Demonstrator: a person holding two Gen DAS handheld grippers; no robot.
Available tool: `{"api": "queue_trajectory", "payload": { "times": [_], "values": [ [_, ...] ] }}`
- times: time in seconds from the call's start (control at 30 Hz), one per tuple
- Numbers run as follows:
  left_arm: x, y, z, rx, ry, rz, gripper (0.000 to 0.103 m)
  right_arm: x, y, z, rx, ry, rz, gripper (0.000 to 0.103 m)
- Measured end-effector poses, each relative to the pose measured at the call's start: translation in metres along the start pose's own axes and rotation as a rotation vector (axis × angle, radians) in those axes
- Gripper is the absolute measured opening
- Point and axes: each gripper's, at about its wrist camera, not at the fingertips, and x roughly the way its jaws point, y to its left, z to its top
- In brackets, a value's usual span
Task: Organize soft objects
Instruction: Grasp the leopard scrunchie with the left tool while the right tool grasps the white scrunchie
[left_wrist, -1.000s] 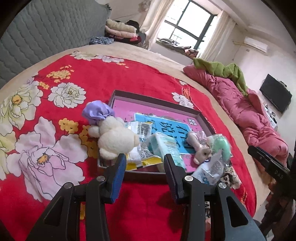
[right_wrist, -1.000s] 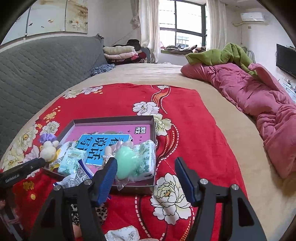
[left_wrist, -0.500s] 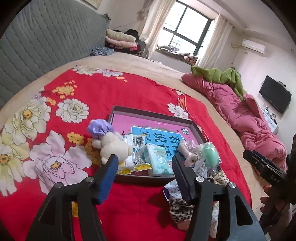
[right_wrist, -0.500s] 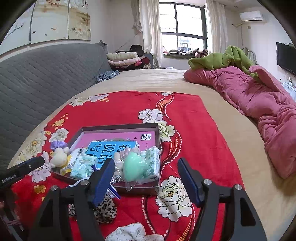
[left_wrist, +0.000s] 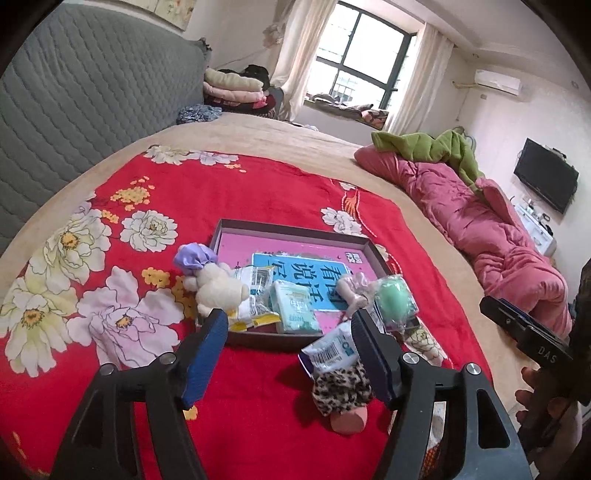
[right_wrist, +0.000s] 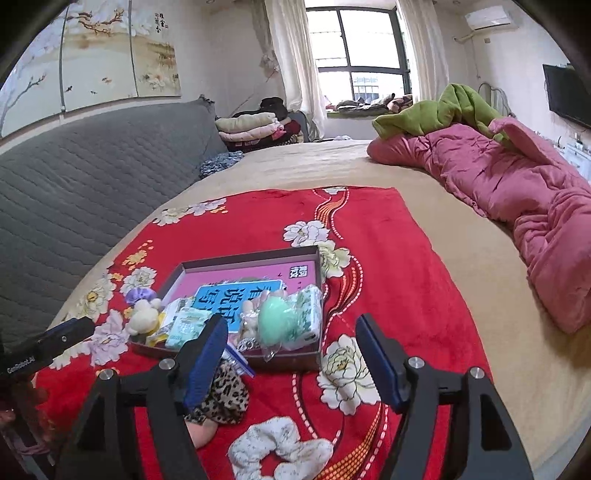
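A shallow brown box with a pink book inside lies on the red floral blanket. At its near end sit a cream plush toy with a purple cap, tissue packs, and a green sponge. A leopard-print soft thing and a white packet lie on the blanket in front of the box. A white scrunchie lies nearest. My left gripper and right gripper are open and empty, held back from the box.
A pink quilt with a green blanket lies along the right of the bed. A grey padded headboard stands at left. Folded clothes are stacked near the window.
Both grippers have pulled back and up from the box. The leopard-print thing, the packet and the scrunchie have come into view. Both jaws have widened a little.
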Motion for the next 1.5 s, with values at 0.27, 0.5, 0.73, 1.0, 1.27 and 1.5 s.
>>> {"api": "queue_trajectory", "payload": {
  "times": [0.27, 0.5, 0.73, 1.0, 1.27, 1.5],
  "values": [
    [-0.008, -0.018, -0.014, 0.042, 0.034, -0.017, 0.071, -0.008, -0.001, -0.016, 0.009, 0.036, 0.027, 0.071],
    [-0.007, -0.034, -0.025, 0.087, 0.069, -0.036, 0.071, -0.005, -0.003, -0.040, 0.066, 0.127, 0.067, 0.071],
    [-0.004, -0.047, -0.034, 0.117, 0.106, -0.045, 0.071, -0.001, 0.004, -0.058, 0.059, 0.196, 0.062, 0.071],
    [0.004, -0.059, -0.045, 0.160, 0.136, -0.054, 0.071, 0.006, 0.003, -0.074, 0.071, 0.266, 0.047, 0.071],
    [0.023, -0.062, -0.051, 0.178, 0.167, -0.038, 0.071, 0.021, 0.003, -0.091, 0.075, 0.342, 0.043, 0.071],
    [0.047, -0.065, -0.059, 0.211, 0.193, -0.024, 0.071, 0.036, 0.007, -0.100, 0.074, 0.396, 0.064, 0.071]
  ]
}}
